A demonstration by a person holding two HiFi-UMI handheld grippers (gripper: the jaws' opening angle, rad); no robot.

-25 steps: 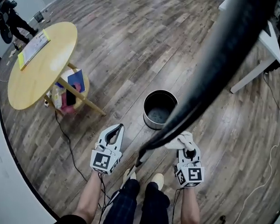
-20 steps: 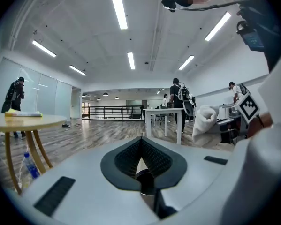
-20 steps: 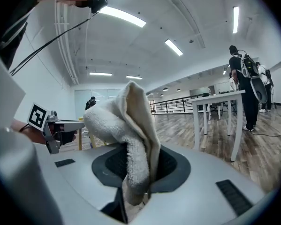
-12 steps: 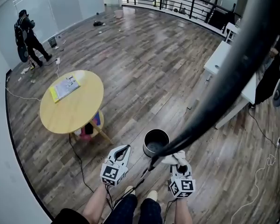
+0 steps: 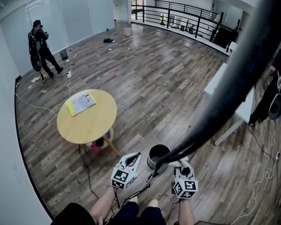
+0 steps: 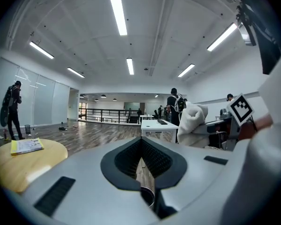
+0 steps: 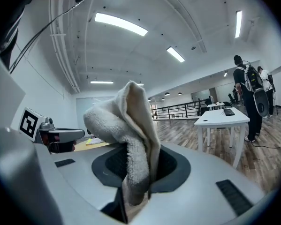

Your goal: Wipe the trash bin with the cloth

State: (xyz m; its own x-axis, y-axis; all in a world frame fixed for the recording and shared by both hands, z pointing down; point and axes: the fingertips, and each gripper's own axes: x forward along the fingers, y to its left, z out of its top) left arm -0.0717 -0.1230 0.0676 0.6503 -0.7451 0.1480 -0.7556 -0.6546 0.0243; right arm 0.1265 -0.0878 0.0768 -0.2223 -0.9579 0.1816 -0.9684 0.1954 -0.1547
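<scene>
1. the trash bin (image 5: 157, 154) stands upright on the wood floor (image 5: 145, 78), open at the top, just ahead of the person's feet and between the two tools. it is a dark, round can, and in the head view it looks empty.
2. the right gripper (image 5: 179, 166) is clamped on the cloth (image 5: 177, 162). the right gripper view shows a fold pinched deep between the jaws, with the rest bunched up above them in a thick, fluffy wad.
3. the left gripper (image 5: 134, 156) carries nothing. its jaws are drawn together at the tips, leaving only a thin slit through which the bin's rim shows.
4. the cloth hangs close to the bin's near rim. a thick dark cable (image 5: 234, 83) crosses the head view, so i cannot tell whether they touch.
5. the cloth looks soft, light and limp. it should mould to the curved wall, but a loose wad could slip, so the deep pinch seems right.
6. the bin looks thin-walled and light. on this smooth floor it could slide or tip when rubbed, so the free tool would best steady it at the rim opposite the wiping side.
</scene>
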